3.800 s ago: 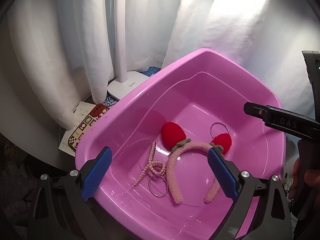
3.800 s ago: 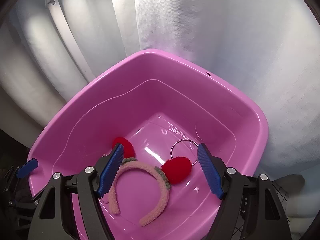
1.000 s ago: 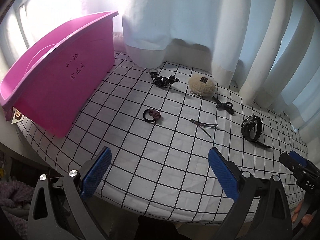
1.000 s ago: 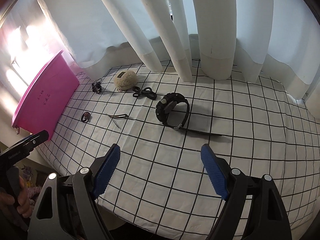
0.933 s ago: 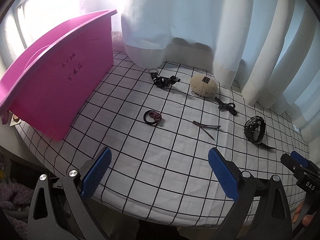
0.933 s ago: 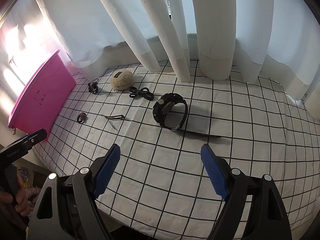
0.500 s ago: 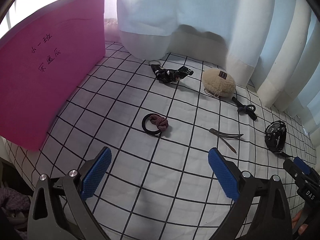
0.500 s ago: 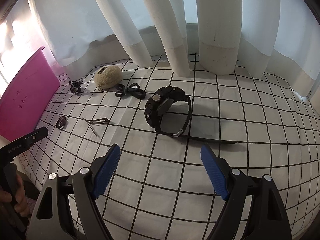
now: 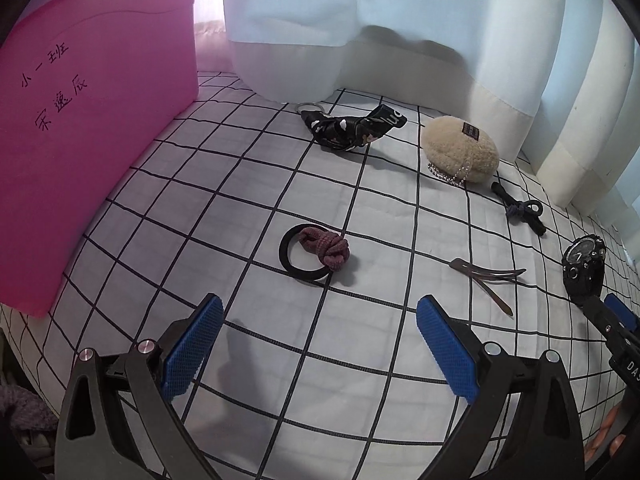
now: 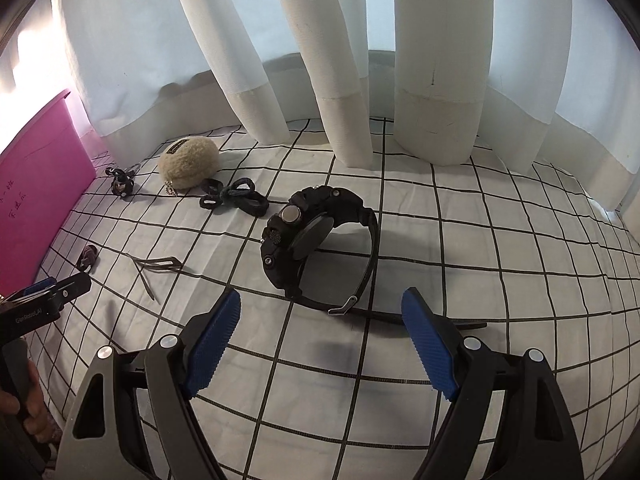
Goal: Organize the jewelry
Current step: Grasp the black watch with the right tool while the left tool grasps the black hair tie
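Observation:
My left gripper [image 9: 320,322] is open and empty, low over the checked cloth, just short of a black hair tie with a mauve knot [image 9: 314,252]. My right gripper [image 10: 322,320] is open and empty, just short of a black wristwatch [image 10: 316,240] lying on its side; the watch also shows at the right of the left wrist view [image 9: 583,266]. A metal hair clip [image 9: 486,280] lies between the two. The pink tub [image 9: 80,128] stands at the left, its inside hidden.
A black patterned scrunchie with a ring [image 9: 348,128], a beige fluffy pouch with a bead chain [image 9: 460,150] and a dark bow tie band [image 9: 520,210] lie toward the back. White curtains [image 10: 432,60] hang along the far edge. The table's front edge is close below both grippers.
Both grippers left the pink tub and swung over to the checked cloth. In the last second they came lower and closer, the left toward the hair tie, the right toward the watch.

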Action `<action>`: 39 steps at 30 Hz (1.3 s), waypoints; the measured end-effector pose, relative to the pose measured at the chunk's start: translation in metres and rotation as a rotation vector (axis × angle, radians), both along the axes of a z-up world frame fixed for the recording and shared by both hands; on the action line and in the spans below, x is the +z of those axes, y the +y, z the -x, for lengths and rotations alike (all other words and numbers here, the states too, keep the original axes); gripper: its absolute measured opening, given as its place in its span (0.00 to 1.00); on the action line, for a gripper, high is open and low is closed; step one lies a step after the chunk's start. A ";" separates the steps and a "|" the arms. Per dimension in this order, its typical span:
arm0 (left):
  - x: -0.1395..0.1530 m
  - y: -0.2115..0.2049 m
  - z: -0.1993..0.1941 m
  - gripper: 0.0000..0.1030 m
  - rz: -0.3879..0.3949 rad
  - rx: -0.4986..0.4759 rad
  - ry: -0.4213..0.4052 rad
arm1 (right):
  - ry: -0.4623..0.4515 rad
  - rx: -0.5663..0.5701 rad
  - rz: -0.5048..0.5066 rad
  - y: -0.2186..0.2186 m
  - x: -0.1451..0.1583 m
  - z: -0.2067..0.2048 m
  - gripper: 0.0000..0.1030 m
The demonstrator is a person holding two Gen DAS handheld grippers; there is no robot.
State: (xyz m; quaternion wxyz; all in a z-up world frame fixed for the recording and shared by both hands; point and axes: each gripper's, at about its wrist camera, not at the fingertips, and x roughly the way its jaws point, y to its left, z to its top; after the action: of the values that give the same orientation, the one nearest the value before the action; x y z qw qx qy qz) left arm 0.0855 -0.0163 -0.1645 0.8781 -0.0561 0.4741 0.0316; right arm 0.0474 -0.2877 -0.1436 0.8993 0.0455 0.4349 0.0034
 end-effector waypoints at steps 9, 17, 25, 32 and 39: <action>-0.007 0.003 -0.017 0.93 0.000 0.001 0.001 | 0.013 0.001 0.077 0.006 -0.005 -0.014 0.77; -0.014 0.002 -0.029 0.94 -0.060 -0.005 0.011 | 0.025 -0.010 0.104 0.009 -0.010 -0.031 0.77; -0.016 0.003 -0.041 0.95 -0.070 -0.010 0.010 | 0.061 -0.030 0.114 0.010 -0.021 -0.043 0.77; -0.016 0.004 -0.044 0.95 -0.067 -0.004 0.001 | 0.057 -0.022 0.090 0.009 -0.023 -0.049 0.76; -0.013 0.009 -0.034 0.79 -0.071 0.023 -0.033 | 0.038 0.021 0.087 0.017 -0.022 -0.048 0.68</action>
State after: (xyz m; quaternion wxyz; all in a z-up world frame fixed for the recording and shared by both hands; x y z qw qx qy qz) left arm 0.1199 -0.0069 -0.1771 0.8868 -0.0310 0.4575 0.0575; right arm 0.0956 -0.2711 -0.1654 0.8919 0.0018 0.4523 -0.0071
